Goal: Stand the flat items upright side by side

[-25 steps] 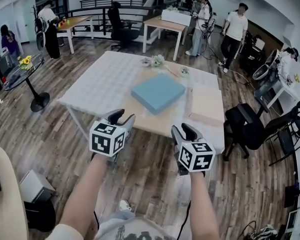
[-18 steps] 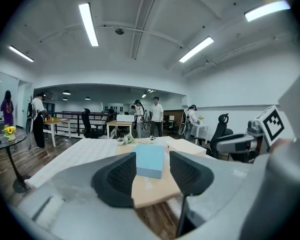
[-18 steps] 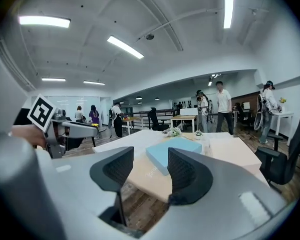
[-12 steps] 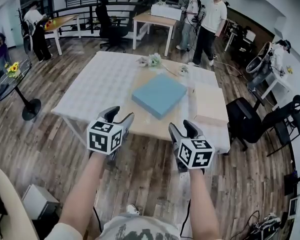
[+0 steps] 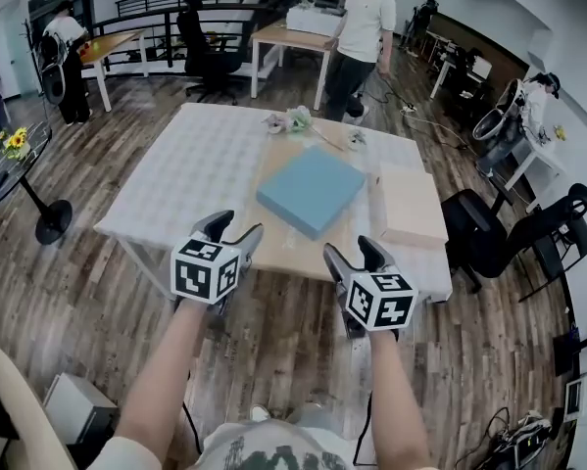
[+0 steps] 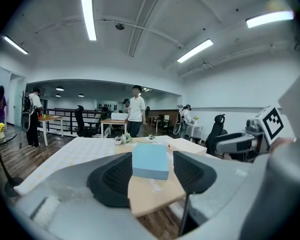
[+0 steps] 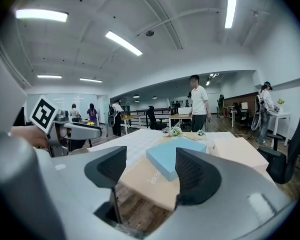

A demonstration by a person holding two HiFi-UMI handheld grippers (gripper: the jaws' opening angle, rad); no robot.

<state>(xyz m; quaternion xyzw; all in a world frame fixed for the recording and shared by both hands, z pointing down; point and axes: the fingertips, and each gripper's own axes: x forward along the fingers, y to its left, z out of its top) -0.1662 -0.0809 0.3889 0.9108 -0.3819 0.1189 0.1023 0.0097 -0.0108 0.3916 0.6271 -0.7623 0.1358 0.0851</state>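
1. Two thick flat items lie on the worktop. A blue slab sits near the middle, on a tan sheet that reaches the near edge. A cream slab lies just to its right, by the right edge. Nothing stands upright yet.
2. Both tools hover short of the near edge, touching nothing. The left gripper and the right gripper have their jaws apart with only air between the pads, and both pairs have just been opening.
3. Judging by where they point, the step in hand is the reach for the blue slab. It would go best with one gripper on each opposite edge, pinching lightly since the slab looks soft, then tipping both sides together so it rises without twisting.
4. Whether the tan sheet is a third item or bare worktop cannot be told, and its print is too small to read. A small bunch of flowers at the far edge is only a blur.
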